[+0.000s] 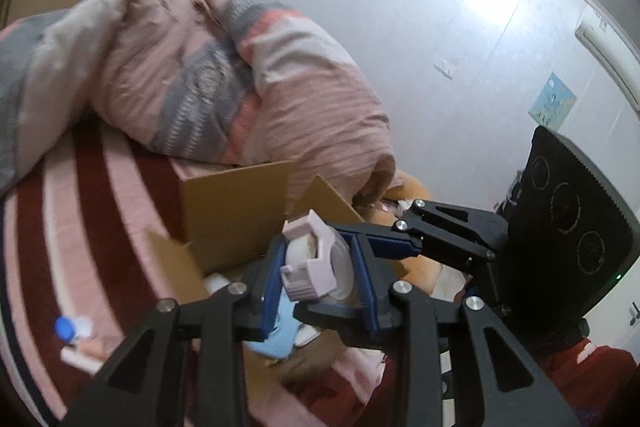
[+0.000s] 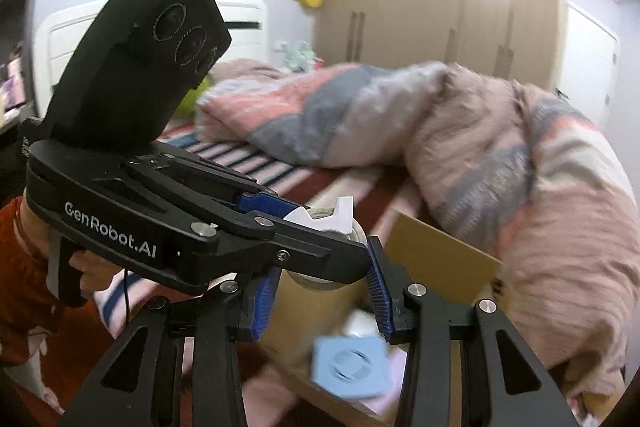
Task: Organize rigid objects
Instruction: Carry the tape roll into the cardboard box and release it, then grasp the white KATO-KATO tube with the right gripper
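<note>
While gripping tape dispenser [image 1: 310, 259], left tongs [image 1: 318, 291]

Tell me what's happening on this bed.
A person is working two handheld grippers over an open cardboard box that sits on the striped bed. The left gripper is clamped on a pale tape dispenser above the box. The right gripper is open, its fingers spread either side of the dispenser's tape roll, possibly for a handover. A light blue item already lies in the box.
</note>
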`<state>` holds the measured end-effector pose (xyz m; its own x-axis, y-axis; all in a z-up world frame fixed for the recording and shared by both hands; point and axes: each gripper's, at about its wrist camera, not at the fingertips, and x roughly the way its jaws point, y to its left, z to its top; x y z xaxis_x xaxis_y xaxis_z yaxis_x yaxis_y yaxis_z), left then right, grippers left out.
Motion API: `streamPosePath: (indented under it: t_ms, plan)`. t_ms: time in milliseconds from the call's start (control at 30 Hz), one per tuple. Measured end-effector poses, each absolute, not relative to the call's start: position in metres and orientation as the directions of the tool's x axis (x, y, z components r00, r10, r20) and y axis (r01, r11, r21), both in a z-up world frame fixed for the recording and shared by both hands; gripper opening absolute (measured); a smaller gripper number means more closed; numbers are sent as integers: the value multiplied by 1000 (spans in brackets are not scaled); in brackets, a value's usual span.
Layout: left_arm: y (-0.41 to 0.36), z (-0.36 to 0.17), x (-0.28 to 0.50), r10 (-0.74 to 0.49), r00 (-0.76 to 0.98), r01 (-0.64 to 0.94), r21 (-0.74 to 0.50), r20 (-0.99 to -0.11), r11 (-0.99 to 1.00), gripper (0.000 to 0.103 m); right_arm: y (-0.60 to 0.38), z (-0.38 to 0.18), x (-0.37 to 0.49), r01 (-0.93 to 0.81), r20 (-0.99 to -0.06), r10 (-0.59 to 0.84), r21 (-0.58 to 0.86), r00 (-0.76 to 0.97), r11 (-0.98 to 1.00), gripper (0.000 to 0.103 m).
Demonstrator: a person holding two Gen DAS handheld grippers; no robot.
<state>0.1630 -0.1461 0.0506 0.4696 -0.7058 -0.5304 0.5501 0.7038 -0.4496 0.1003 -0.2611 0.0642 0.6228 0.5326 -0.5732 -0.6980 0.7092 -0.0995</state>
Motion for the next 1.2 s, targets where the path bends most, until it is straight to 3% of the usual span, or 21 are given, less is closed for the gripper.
streamPosePath:
  t_ms: [133,200,233,267,300,567,833,1000,1200]
  plan:
    - [-180,35,188,-686,420,548,-437,-595,714,31,-291,51,124,-655,-639,470,-71,608,752,37]
    - [-188,30,194,-651,429,533,-407,-626,742,51,-295,42,133,-633,-673,430,-74,602,771,42]
    - [-187,29,194,-643,440,526,-401,-627,750,73,-298,38,137,-618,-687,406,-80,603,782,47]
    - [-185,28,194,-633,458,518,-391,-624,760,87,-302,35,140,-602,-691,392,-80,608,794,59]
    - [-183,30,193,-622,476,516,-376,-621,770,88,-305,33,142,-595,-691,389,-75,610,800,62]
    - [-128,48,169,-581,571,466,-354,-580,811,88,-297,44,123,-623,-656,446,-46,609,781,62]
    - [-29,67,121,-393,750,284,-277,-533,918,92,-217,58,81,-793,-609,625,-9,488,610,62]
    - [32,51,85,-316,800,199,-271,-510,942,93,-146,32,59,-873,-657,664,17,358,488,62]
    - [72,2,57,-250,806,133,-246,-537,960,94,-91,-34,68,-876,-757,602,82,255,475,62]
